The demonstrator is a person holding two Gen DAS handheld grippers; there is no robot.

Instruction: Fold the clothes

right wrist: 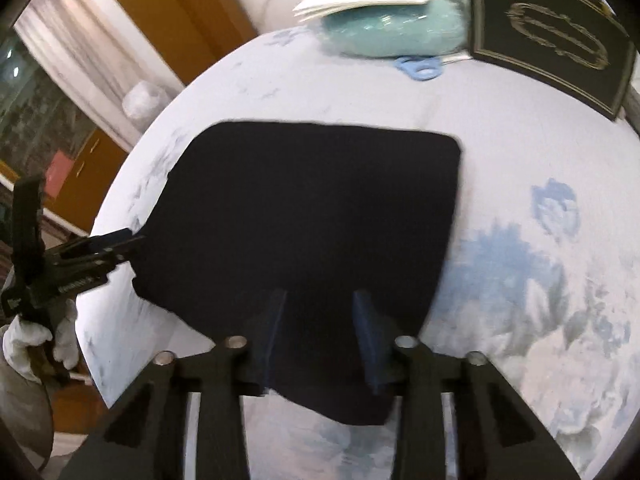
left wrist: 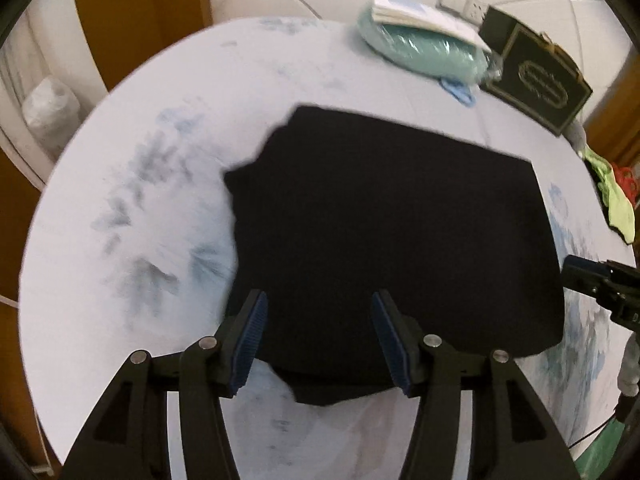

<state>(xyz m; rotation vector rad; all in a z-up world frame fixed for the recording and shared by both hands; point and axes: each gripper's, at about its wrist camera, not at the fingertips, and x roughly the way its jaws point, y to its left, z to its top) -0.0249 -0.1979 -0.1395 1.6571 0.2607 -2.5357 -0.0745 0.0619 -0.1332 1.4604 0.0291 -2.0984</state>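
Although its left edge is ragged, with a sleeve or flap poking out, the black garment [left wrist: 392,232] lies flat as a rough folded rectangle in the middle of the pale blue-printed bedsheet [left wrist: 132,184], so I judge the folding well along, with perhaps one more fold or a tidy-up left. Over its near edge the left gripper [left wrist: 318,336] hangs with jaws parted wide and nothing pinched; the right gripper [right wrist: 320,336] stands narrower, also apart, cloth below it but no pad visibly pressing. Bare sheet surrounds the garment on the near, left and right sides, giving room to move. Farther back sit a teal bundle [left wrist: 424,48] topped with papers and a dark framed box [left wrist: 536,80], well apart; green clothing [left wrist: 616,200] waits at the right rim
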